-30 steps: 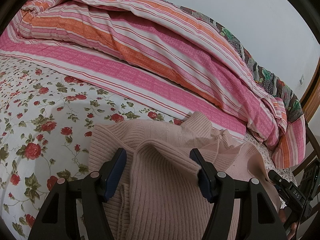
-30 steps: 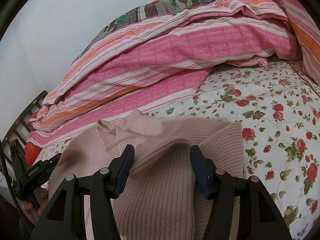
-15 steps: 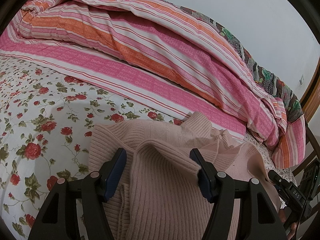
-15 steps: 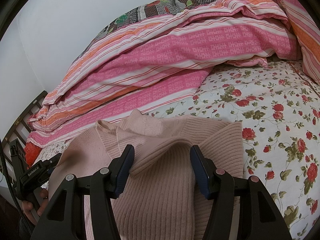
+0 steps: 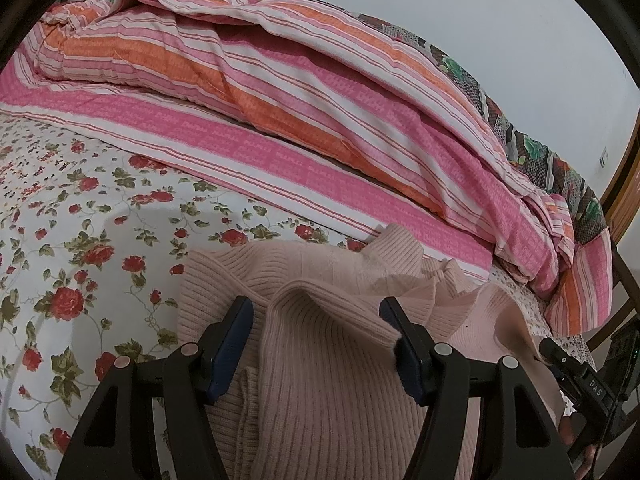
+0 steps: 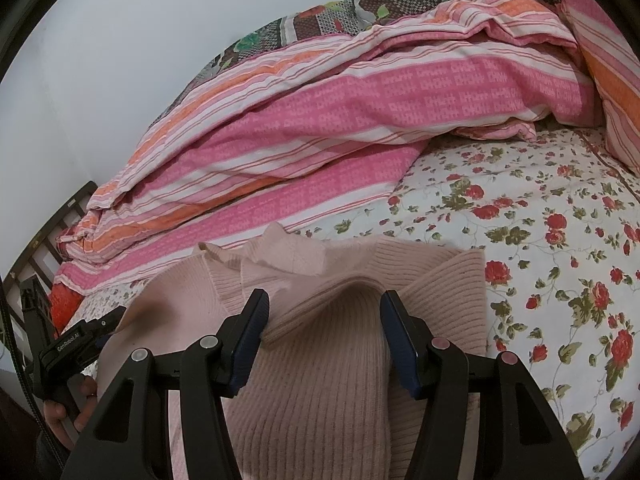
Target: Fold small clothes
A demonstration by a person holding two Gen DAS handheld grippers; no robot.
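Scene: a pale pink ribbed knit sweater (image 5: 328, 380) lies on a bed under a white sheet printed with red roses (image 5: 80, 248), half gathered at the bed's near edge.
Left gripper (image 5: 316, 336): jaws part-way apart, a raised ridge of the knit between them; the pad at 3 o'clock meets the ridge's cuff-like end, the pad at 9 o'clock stands just clear, so whether this is a true grip cannot be told.
Right gripper (image 6: 324, 328): jaws likewise half spread around a hump of the sweater (image 6: 320, 380), both pads at the cloth's flanks; clamp unconfirmed.
Change: none in the last second — both hands and the knit sit exactly as they did.
Meaning: a pause, probably just ahead of a fold; the garment is not yet folded.
Background: a pink, orange and white striped quilt (image 5: 320, 120) heaped at 12 o'clock, well apart from the jaws.
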